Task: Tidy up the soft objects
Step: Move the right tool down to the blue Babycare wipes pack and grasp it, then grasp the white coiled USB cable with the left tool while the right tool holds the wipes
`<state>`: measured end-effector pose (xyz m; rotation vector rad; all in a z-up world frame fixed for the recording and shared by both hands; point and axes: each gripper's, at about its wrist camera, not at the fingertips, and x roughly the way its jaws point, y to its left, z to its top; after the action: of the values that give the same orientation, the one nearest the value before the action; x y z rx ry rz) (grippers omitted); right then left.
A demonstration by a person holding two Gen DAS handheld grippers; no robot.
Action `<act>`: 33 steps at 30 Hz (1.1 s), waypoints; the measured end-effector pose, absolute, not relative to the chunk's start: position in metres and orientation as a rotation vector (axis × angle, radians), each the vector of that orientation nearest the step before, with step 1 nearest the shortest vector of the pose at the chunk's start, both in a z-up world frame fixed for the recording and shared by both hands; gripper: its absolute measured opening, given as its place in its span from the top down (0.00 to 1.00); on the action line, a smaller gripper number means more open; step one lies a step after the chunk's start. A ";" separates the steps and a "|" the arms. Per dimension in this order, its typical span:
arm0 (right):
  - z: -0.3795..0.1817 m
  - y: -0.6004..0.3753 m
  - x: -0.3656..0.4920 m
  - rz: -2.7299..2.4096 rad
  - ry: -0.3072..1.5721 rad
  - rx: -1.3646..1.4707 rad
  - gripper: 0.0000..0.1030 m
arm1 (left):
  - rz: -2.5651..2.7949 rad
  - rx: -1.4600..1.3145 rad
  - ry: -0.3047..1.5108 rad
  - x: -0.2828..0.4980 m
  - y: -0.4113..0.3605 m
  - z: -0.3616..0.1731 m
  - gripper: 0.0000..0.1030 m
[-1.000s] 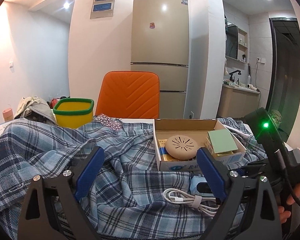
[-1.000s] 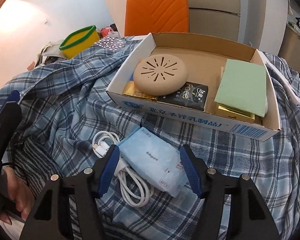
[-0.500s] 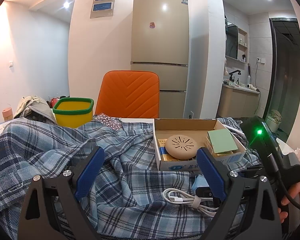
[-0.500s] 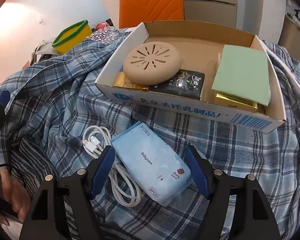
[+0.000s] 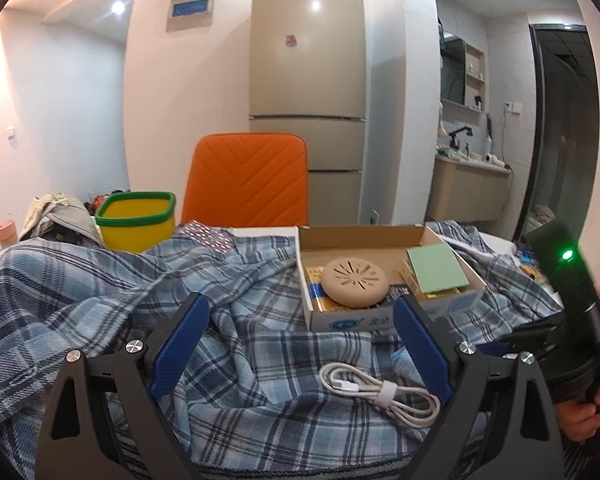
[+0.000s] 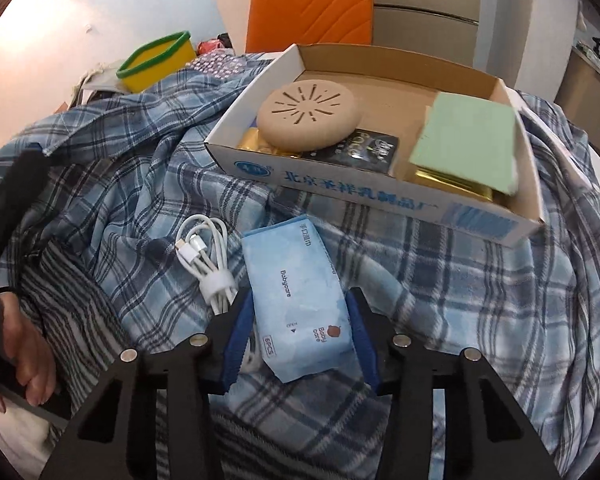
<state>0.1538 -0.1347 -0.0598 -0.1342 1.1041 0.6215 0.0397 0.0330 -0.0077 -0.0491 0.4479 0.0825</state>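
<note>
- The right gripper (image 6: 300,330) had just been closing; its pads (image 6: 238,332) pressed the pack (image 6: 298,300) sides.
- The pack lay on the blanket (image 6: 440,280), just before the box (image 6: 364,188), long axis along the fingers.
- The left gripper (image 5: 300,344) stood open, empty.

Warm, even indoor light; heavy fisheye warp.

I'm seeing recessed ceiling spotlights (image 5: 118,7) glaring white and reflecting off the fridge door (image 5: 307,40); dark vignetting is curving around every corner, and the green pad (image 6: 469,148) is smearing slightly with motion blur.
</note>
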 end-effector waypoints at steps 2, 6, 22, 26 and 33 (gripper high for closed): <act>-0.055 -0.144 0.149 0.605 1.079 -0.120 0.55 | 0.072 -0.044 0.471 0.042 0.031 -0.009 0.11; -0.043 -0.164 0.137 0.550 0.986 -0.116 0.55 | 0.042 -0.052 0.538 0.048 0.026 -0.013 0.20; -0.035 -0.205 0.135 0.488 0.913 0.000 0.55 | 0.019 -0.154 1.024 0.102 -0.010 -0.051 0.56; -0.038 -0.203 0.133 0.497 0.929 -0.003 0.55 | 0.011 -0.177 1.076 0.108 -0.018 -0.057 0.63; -0.033 -0.212 0.130 0.485 0.911 0.020 0.55 | 0.029 -0.165 1.109 0.120 -0.030 -0.061 0.67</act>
<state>0.1303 -0.2121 -0.0326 0.0200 0.9108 0.4851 0.1204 -0.0300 -0.0614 -0.1646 1.1090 0.0288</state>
